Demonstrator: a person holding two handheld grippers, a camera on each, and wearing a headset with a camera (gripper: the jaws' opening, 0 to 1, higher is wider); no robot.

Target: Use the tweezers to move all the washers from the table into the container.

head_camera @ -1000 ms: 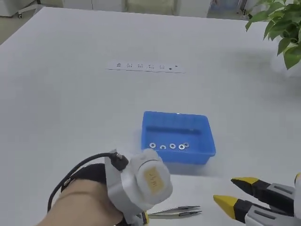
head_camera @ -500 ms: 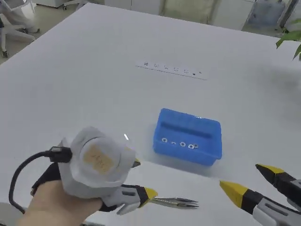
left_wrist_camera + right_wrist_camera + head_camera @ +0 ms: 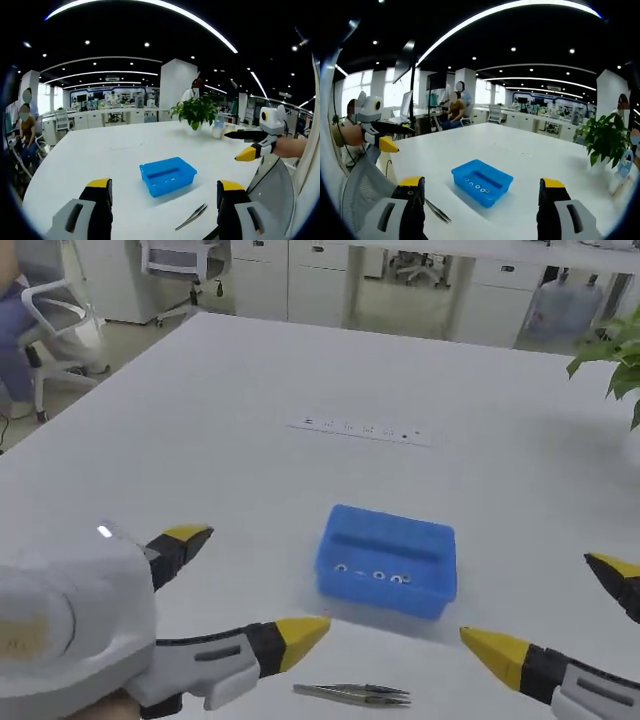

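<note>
Metal tweezers (image 3: 352, 693) lie loose near left hand-held gripper (image 3: 250, 581) (jaws apart).

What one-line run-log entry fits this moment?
left gripper: open, empty | right gripper: open, empty | tweezers: flat on table, near side of container | washers: inside container

The left gripper (image 3: 250, 580) is low on the left side. Its two jaws have yellow tips and are spread wide apart. The right gripper (image 3: 540, 602) is low on the right side, with its jaws wide apart too. Both point forward.
</note>
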